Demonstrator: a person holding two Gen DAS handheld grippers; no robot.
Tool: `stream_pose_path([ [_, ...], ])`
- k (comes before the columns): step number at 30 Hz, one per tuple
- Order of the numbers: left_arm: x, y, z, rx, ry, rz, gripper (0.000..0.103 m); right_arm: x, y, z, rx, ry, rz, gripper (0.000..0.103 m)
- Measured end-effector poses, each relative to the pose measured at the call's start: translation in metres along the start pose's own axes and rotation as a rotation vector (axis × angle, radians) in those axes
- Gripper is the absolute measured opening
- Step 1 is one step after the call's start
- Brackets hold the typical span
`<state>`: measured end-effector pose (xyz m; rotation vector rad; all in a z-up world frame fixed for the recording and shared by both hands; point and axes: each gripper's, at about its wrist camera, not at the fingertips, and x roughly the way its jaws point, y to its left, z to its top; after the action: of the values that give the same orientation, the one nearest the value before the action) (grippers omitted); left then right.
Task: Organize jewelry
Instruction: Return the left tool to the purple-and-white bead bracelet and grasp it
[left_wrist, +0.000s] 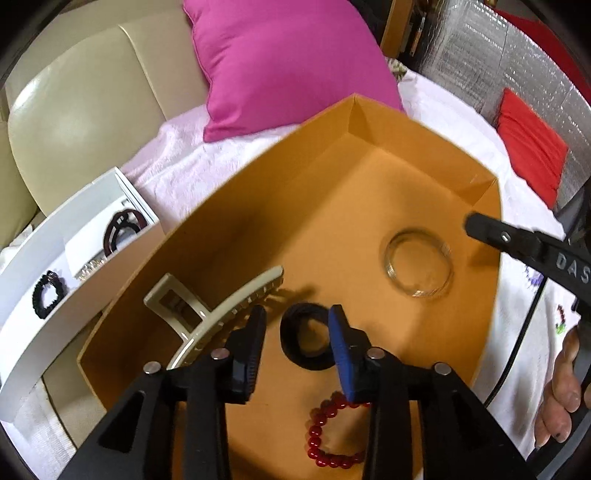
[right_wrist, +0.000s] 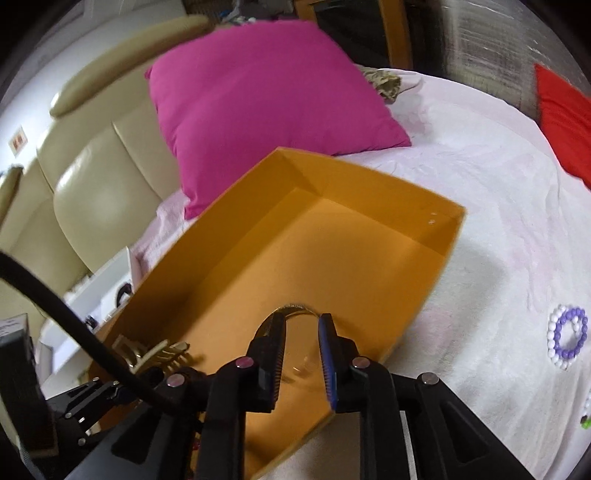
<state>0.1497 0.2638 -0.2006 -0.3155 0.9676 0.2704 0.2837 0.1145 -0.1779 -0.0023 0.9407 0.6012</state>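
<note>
Between open left jaws: black hair tie (left_wrist: 306, 336), untouched.

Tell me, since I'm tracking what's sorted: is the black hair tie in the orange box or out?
In. The black hair tie lies on the floor of the orange box, between the open jaws of the left gripper.

The box (left_wrist: 369, 192) rests on the bedspread (right_wrist: 461, 166), in front of the pillow (left_wrist: 288, 62). Inside it lie the hair claw (left_wrist: 221, 314) (left), hair tie (left_wrist: 306, 336) (centre), glass dish (left_wrist: 419, 264) (right) and, nearest, the bead bracelet (left_wrist: 328, 435). The tray (left_wrist: 55, 295) stands left of the box.
</note>
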Motion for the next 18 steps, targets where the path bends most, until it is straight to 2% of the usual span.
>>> stream_pose_path([
  [2, -0.01, -0.005, 0.003, 0.01, -0.027, 0.012, 0.046, -0.015, -0.013, -0.003, 0.033, -0.037, 0.002, 0.021],
  [9, -0.051, -0.057, 0.011, 0.125, -0.119, 0.013, 0.05, -0.082, -0.076, -0.03, 0.135, -0.108, -0.02, 0.022],
  [11, -0.061, -0.083, 0.011, 0.179, -0.139, 0.004, 0.055, -0.103, -0.101, -0.043, 0.168, -0.119, -0.042, 0.022],
  [18, -0.069, -0.187, -0.005, 0.376, -0.159, -0.059, 0.056, -0.182, -0.208, -0.101, 0.346, -0.19, -0.142, 0.022],
])
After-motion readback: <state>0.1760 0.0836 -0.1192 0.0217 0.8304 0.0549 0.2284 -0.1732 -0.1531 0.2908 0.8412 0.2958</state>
